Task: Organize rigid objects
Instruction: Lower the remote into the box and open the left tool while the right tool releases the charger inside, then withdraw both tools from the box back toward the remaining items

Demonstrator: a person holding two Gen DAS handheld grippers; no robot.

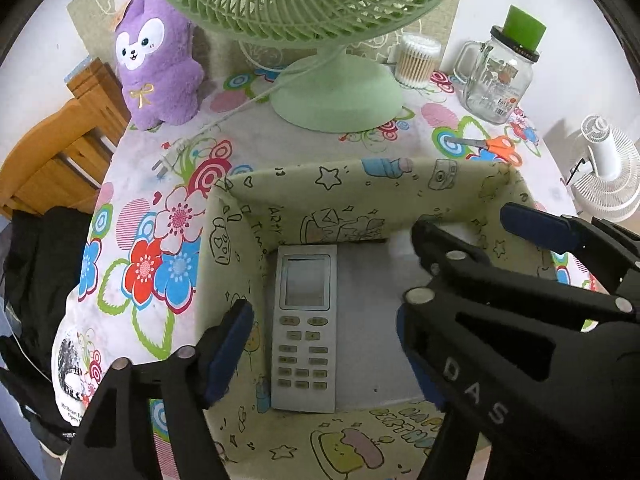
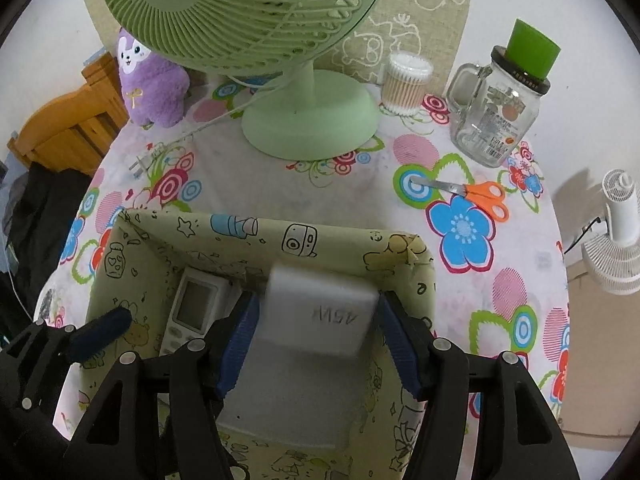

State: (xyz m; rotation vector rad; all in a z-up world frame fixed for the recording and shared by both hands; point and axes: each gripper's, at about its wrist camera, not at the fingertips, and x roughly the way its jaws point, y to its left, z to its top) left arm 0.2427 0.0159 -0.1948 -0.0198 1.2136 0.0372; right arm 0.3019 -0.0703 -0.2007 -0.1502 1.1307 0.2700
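Observation:
A pale green patterned storage box point(image 1: 360, 178) stands open on the floral table; it also shows in the right wrist view point(image 2: 256, 236). A grey-white remote control point(image 1: 305, 332) lies flat inside it on the left and shows again in the right wrist view point(image 2: 192, 308). My left gripper point(image 1: 320, 344) is open and empty, hovering over the remote. My right gripper point(image 2: 316, 336) is over the box, its blue pads around a white charger block point(image 2: 320, 316) marked 45W; the block is blurred. The right gripper also shows in the left wrist view point(image 1: 468, 224).
A green desk fan point(image 2: 308, 120) stands behind the box, its cord and plug point(image 1: 164, 160) on the cloth. Orange scissors point(image 2: 476, 194), a glass mug jar point(image 2: 496, 116), a cotton swab tub point(image 2: 406, 82) and a purple plush point(image 1: 160, 64) sit around. A white fan point(image 2: 620, 236) is off right.

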